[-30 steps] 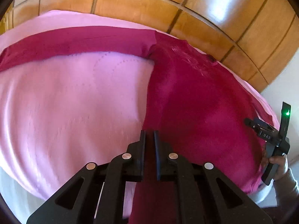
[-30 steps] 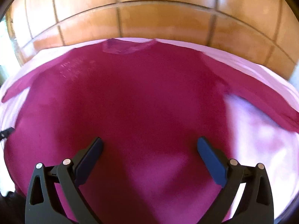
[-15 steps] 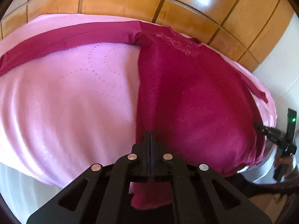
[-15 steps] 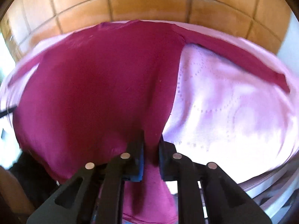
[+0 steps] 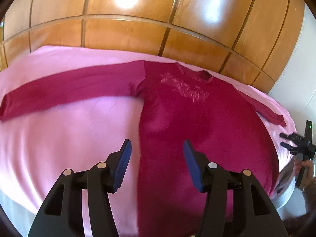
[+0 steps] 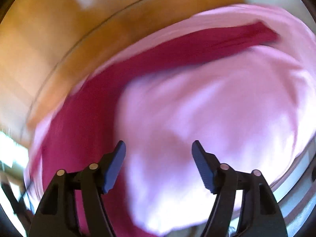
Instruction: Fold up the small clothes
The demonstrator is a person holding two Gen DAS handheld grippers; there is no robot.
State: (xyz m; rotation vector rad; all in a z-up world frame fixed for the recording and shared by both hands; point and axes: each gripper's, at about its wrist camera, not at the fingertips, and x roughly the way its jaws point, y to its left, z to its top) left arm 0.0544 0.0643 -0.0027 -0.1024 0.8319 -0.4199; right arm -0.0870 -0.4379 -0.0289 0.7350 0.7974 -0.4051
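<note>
Spread flat on pink bedspread: magenta long-sleeved top, sleeves outstretched, unfolded. Left gripper and right gripper just opened, empty. All folds remaining.

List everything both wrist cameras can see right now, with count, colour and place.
sweater: one, magenta, long sleeves spread out, flat on the bedspread
bedspread: one, pale pink, beneath the sweater
wooden panelling: orange-brown, behind the bed
white wall: strip at right edge of the left wrist view
left gripper: one, black with blue pads, jaws just opened, nothing clamped, over the sweater's side edge
right gripper: one, same make, jaws just opened, empty, over the bedspread
hand: one, holding the right gripper's handle
</note>
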